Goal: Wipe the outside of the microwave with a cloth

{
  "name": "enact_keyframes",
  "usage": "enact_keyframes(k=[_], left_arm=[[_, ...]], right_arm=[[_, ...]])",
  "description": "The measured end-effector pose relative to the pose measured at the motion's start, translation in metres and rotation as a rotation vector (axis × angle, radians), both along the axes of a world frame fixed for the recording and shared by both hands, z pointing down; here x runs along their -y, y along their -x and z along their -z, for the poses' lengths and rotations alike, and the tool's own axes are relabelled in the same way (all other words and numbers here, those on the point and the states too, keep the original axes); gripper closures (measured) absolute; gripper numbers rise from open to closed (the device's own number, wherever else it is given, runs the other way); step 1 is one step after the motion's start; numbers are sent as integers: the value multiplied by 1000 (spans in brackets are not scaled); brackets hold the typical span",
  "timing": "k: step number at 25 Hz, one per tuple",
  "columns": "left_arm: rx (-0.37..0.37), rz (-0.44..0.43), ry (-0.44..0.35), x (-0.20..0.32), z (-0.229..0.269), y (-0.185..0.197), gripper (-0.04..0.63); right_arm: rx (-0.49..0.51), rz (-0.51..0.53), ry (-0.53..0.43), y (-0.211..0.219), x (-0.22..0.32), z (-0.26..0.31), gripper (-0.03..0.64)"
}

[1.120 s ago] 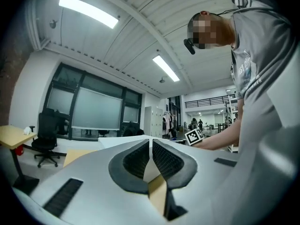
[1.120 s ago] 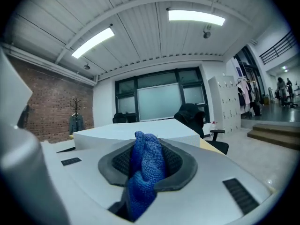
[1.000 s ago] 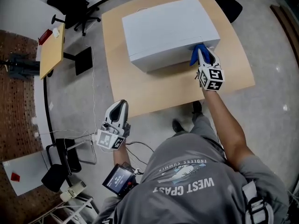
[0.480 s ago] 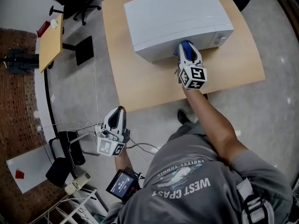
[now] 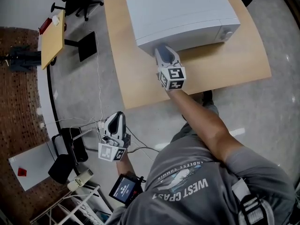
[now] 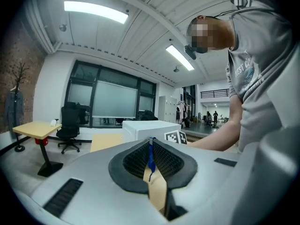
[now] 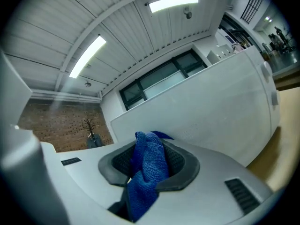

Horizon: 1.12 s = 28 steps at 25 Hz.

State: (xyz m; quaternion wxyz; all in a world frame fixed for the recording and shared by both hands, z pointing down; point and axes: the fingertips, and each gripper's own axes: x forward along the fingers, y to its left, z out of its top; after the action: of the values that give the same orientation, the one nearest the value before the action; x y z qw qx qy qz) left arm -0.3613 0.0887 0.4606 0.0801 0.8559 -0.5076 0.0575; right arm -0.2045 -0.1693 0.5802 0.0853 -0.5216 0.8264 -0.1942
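A blue knitted cloth (image 7: 148, 170) is clamped between the jaws of the right gripper (image 5: 162, 51). The gripper is held at the left end of the near face of the white box-shaped microwave (image 5: 180, 11), which is set on a light wooden table (image 5: 140, 88). The left gripper (image 5: 117, 118) is held well apart from the table, over the grey floor (image 5: 84, 93), with its jaws pressed together.
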Motion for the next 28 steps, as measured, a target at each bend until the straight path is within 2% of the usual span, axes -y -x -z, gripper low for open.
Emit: enact_keyframes(k=[6, 10, 13, 16, 18, 21, 24, 26, 28], left_arm=[[0, 16, 3, -2, -1, -5, 554], [-3, 24, -4, 0, 2, -11, 554], [-9, 35, -18, 4, 5, -15, 554], [-22, 44, -24, 12, 6, -18, 554], [-39, 42, -29, 20, 7, -24, 554], [-56, 24, -37, 37, 8, -43, 554], [-50, -5, -60, 54, 14, -70, 554], [-49, -14, -82, 63, 22, -85, 554], [-51, -8, -97, 68, 28, -95, 554]], right_arm=[[-60, 183, 2, 54, -8, -12, 517], [-134, 380, -39, 82, -15, -8, 518], [-204, 534, -90, 81, -24, 5, 518], [-341, 716, -135, 67, -39, 32, 518], [-457, 791, -175, 49, -42, 64, 518], [-583, 856, -283, 26, -28, 134, 518], [-691, 903, -412, 24, 0, 198, 518], [-781, 931, -474, 32, 23, 223, 518], [-861, 963, -495, 41, 47, 231, 518]])
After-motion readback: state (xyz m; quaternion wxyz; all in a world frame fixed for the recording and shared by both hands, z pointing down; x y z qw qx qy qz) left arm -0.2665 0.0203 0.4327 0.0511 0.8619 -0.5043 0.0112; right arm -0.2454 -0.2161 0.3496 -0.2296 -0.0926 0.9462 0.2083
